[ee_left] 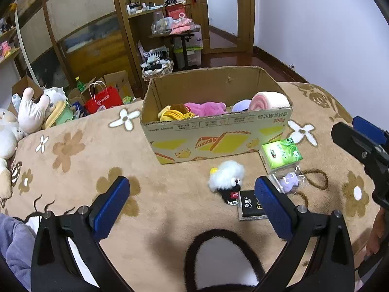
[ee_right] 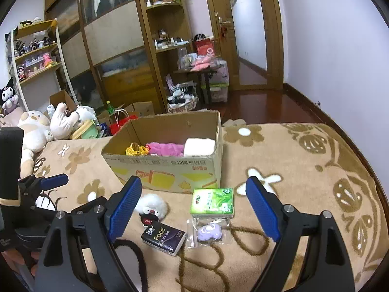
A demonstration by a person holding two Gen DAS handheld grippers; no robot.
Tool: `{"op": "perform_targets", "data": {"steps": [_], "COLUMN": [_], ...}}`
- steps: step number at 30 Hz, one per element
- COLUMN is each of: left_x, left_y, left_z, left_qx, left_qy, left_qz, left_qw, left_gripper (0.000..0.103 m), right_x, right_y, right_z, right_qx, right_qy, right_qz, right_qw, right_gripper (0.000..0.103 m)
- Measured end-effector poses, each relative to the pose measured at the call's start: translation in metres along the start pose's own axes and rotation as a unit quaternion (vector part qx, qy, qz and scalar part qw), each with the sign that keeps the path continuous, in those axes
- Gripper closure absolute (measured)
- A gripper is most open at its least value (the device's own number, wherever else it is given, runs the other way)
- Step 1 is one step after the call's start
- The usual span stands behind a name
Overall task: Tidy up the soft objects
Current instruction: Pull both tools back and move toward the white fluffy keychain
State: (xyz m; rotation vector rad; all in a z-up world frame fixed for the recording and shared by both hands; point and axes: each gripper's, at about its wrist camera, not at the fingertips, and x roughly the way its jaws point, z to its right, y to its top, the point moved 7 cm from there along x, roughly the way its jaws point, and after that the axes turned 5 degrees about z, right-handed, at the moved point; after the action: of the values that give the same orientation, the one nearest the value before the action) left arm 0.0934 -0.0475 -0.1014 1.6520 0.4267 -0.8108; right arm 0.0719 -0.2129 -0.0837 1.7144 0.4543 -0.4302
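Left gripper [ee_left: 192,204] and right gripper [ee_right: 193,209]: both released, empty. White plush toy [ee_left: 227,176] lies on blanket at 6 o'clock of cardboard box [ee_left: 214,133].

We list pale lilac walls [ee_right: 328,48]; a dark red polished wood floor [ee_right: 262,104]; a brown wooden wardrobe with sliding panels [ee_right: 109,48]; a wooden corner shelf unit [ee_right: 167,24]; an open wooden door [ee_right: 218,36]; and a white-framed display shelf [ee_right: 36,51].
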Motion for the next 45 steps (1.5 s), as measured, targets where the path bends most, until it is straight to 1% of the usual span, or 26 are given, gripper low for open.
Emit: {"op": "perform_targets", "data": {"steps": [7, 10, 13, 18, 28, 37, 45], "left_x": [0.012, 0.017, 0.022, 0.031, 0.041, 0.059, 0.073], "left_y": [-0.007, -0.008, -0.011, -0.018, -0.023, -0.037, -0.048], "left_z": [0.004, 0.007, 0.01, 0.02, 0.048, 0.06, 0.075], "left_qx": [-0.013, -0.023, -0.028, -0.036, 0.002, 0.002, 0.02], "left_qy": [-0.005, -0.013, -0.012, -0.019, -0.025, -0.042, -0.056], "left_qz": [-0.019, -0.027, -0.033, -0.047, -0.047, -0.081, -0.107], "left_qw": [0.9997, 0.9993, 0.999, 0.9981, 0.9986, 0.9959, 0.9925], "left_gripper": [0.002, 0.002, 0.002, 0.002, 0.002, 0.002, 0.002], "right_x": [0.014, 0.021, 0.026, 0.037, 0.059, 0.083, 0.102], "right_y": [-0.009, -0.013, -0.016, -0.025, -0.044, -0.065, -0.089], "right_z": [0.008, 0.012, 0.014, 0.02, 0.024, 0.03, 0.036], "right_qx": [0.014, 0.021, 0.026, 0.036, 0.051, 0.066, 0.084], "right_qy": [-0.004, -0.005, -0.005, -0.005, -0.001, -0.002, 0.005], "right_qz": [-0.025, -0.036, -0.047, -0.074, -0.117, -0.174, -0.219], "right_qw": [1.0, 0.999, 0.999, 0.997, 0.992, 0.982, 0.972], "right_gripper": [0.011, 0.011, 0.011, 0.011, 0.011, 0.011, 0.011]}}
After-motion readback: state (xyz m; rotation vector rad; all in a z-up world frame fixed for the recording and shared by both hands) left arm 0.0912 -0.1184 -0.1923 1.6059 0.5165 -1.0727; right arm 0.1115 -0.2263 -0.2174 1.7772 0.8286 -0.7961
